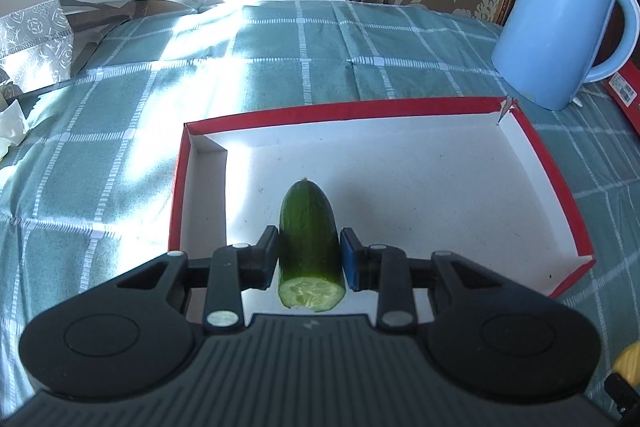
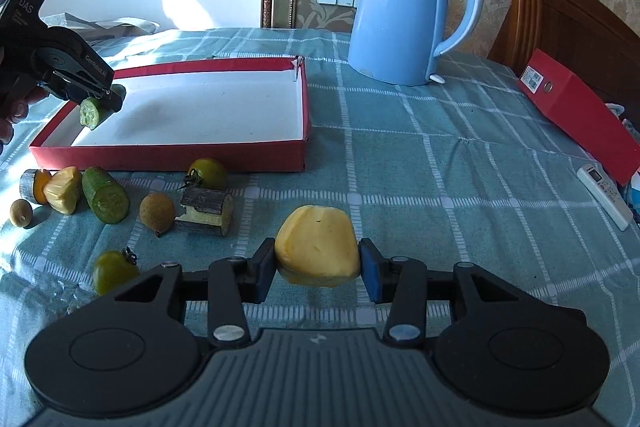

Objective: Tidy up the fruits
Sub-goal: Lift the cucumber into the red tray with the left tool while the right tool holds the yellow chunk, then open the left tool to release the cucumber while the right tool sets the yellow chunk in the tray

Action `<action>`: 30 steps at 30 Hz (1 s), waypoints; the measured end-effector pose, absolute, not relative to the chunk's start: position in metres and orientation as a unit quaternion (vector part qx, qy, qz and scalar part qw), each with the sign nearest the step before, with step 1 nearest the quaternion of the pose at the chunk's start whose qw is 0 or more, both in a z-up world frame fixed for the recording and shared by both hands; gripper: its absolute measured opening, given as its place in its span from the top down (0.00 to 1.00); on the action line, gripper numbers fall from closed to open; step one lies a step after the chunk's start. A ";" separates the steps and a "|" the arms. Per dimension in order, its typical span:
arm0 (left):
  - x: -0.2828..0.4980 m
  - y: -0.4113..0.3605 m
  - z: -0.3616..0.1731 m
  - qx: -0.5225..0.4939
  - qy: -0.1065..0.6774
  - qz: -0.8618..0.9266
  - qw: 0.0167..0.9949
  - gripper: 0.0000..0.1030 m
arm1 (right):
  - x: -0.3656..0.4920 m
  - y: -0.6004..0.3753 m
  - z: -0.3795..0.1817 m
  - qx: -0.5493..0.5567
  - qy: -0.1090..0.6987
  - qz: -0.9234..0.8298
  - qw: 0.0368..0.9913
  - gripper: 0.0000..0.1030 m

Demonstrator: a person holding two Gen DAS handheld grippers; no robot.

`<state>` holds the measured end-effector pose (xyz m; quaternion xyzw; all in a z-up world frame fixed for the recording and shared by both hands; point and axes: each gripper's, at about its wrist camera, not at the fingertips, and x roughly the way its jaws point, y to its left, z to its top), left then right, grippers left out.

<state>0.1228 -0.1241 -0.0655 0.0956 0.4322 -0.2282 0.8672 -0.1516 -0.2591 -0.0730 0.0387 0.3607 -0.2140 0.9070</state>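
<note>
My left gripper [image 1: 309, 253] is shut on a green cucumber half [image 1: 308, 227] and holds it over the near left part of a red box lid with a white inside [image 1: 440, 187]. In the right wrist view that gripper [image 2: 98, 103] hangs over the lid's left end [image 2: 180, 155]. My right gripper [image 2: 316, 263] is shut on a yellow fruit piece [image 2: 318, 251] above the checked cloth, in front of the lid. Loose on the cloth lie another cucumber half [image 2: 106, 195], a yellow piece [image 2: 64, 189], two green tomatoes [image 2: 208, 173] [image 2: 114, 271] and two brown round fruits [image 2: 157, 213].
A blue kettle [image 2: 404, 15] stands behind the lid on the right. A small wooden block [image 2: 206, 211] and a wooden stub [image 2: 34, 185] lie among the fruit. A red box [image 2: 580, 115] and a white remote [image 2: 606, 195] lie at the right. A grey bag [image 1: 48, 35] lies far left.
</note>
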 end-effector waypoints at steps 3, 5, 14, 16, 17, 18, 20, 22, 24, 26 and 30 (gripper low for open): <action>0.131 -0.129 -0.073 0.101 0.435 -0.228 0.865 0.71 | -0.148 -0.261 -0.073 0.039 0.363 -0.218 0.905 0.58; 0.135 -0.130 -0.077 0.099 0.438 -0.229 0.864 0.71 | -0.146 -0.262 -0.073 0.039 0.365 -0.219 0.904 0.58; 0.136 -0.130 -0.083 0.109 0.428 -0.234 0.866 0.70 | -0.129 -0.258 -0.073 0.040 0.366 -0.205 0.907 0.58; 0.132 -0.128 -0.084 0.112 0.420 -0.233 0.870 0.69 | -0.126 -0.257 -0.069 0.039 0.362 -0.202 0.909 0.58; 0.130 -0.127 -0.084 0.115 0.415 -0.234 0.872 0.69 | -0.124 -0.257 -0.068 0.039 0.361 -0.200 0.910 0.58; 0.129 -0.126 -0.084 0.118 0.412 -0.234 0.873 0.69 | -0.122 -0.257 -0.067 0.039 0.359 -0.198 0.911 0.58; 0.125 -0.124 -0.083 0.120 0.406 -0.235 0.875 0.69 | -0.118 -0.256 -0.064 0.039 0.355 -0.194 0.914 0.58; 0.123 -0.120 -0.083 0.117 0.403 -0.237 0.876 0.69 | -0.114 -0.256 -0.063 0.036 0.352 -0.189 0.916 0.58; 0.122 -0.116 -0.084 0.112 0.405 -0.238 0.876 0.68 | -0.109 -0.255 -0.060 0.032 0.349 -0.184 0.918 0.58; 0.120 -0.112 -0.083 0.105 0.404 -0.239 0.877 0.68 | -0.105 -0.254 -0.057 0.030 0.345 -0.180 0.921 0.58; 0.110 -0.099 -0.077 0.089 0.399 -0.238 0.881 0.68 | -0.090 -0.253 -0.048 0.018 0.334 -0.169 0.927 0.58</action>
